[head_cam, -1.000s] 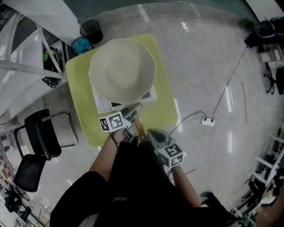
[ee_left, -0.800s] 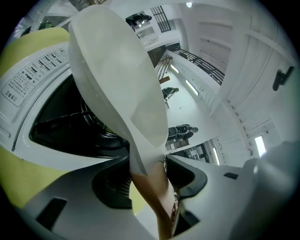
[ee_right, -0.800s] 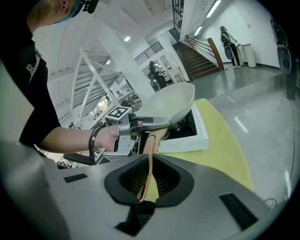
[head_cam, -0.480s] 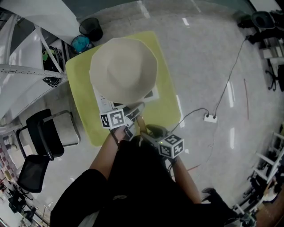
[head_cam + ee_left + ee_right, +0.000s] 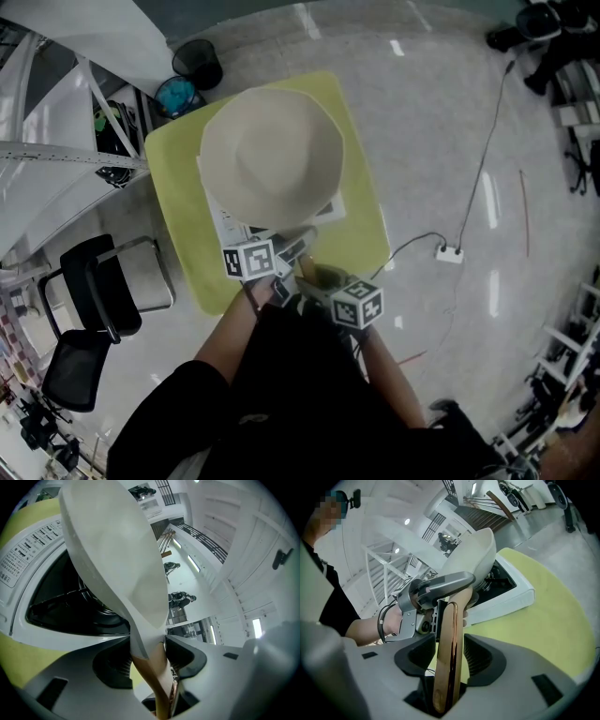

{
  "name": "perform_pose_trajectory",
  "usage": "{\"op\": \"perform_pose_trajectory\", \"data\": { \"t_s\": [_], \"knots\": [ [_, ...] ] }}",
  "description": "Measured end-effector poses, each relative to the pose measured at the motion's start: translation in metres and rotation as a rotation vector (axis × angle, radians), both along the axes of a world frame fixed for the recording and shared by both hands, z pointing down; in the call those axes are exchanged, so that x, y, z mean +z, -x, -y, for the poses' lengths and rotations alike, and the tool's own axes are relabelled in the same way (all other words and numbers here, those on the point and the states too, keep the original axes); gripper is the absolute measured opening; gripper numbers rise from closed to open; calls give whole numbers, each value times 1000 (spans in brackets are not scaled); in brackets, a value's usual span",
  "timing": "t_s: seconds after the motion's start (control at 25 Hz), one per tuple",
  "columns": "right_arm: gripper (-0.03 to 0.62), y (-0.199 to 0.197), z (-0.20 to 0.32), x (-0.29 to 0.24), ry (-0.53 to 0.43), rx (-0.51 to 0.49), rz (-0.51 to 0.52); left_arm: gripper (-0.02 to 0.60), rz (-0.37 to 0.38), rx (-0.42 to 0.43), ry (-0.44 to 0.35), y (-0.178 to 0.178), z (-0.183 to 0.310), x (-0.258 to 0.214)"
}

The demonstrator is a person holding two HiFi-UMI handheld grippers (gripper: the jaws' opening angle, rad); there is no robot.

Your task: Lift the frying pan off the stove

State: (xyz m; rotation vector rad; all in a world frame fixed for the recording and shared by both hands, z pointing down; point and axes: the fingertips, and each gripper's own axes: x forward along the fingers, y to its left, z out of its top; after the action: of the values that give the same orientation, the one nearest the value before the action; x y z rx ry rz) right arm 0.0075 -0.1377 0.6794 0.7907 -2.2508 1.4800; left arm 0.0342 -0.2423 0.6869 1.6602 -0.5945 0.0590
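A cream frying pan [image 5: 272,164] hangs tilted above the white stove [image 5: 225,225] on the yellow-green table [image 5: 361,234]. In the left gripper view the pan [image 5: 112,550] shows its underside over the stove's black burner [image 5: 70,602]. My left gripper [image 5: 149,644] is shut on the pan's handle [image 5: 152,672] close to the pan body. My right gripper [image 5: 450,646] has just been opening its jaws. The coppery handle end [image 5: 451,620] lies between them with a gap on each side. In the head view both grippers, left [image 5: 289,247] and right [image 5: 314,278], sit together at the table's near edge.
A black chair [image 5: 103,291] stands left of the table. Two bins [image 5: 197,61] sit on the floor behind the table's far left corner. White shelving [image 5: 56,112] fills the left side. A power strip [image 5: 450,253] with its cable lies on the floor to the right.
My right gripper has moved in toward the table and closer to the left gripper, along the handle. The pan and the left gripper have hardly shifted.
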Motion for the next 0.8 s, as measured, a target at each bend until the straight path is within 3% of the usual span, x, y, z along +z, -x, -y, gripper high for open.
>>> {"op": "perform_pose_trajectory", "data": {
  "t_s": [0.24,0.6,0.8],
  "knots": [
    [119,14,-1,8,57,-17,21,245,-16,28,6,-1,-2,-1],
    [110,17,2,14,53,-71,-25,242,-12,83,-11,1,-1,13],
    [112,19,-1,0,52,-44,-14,241,-44,23,-18,1,-4,2]
  ]
}}
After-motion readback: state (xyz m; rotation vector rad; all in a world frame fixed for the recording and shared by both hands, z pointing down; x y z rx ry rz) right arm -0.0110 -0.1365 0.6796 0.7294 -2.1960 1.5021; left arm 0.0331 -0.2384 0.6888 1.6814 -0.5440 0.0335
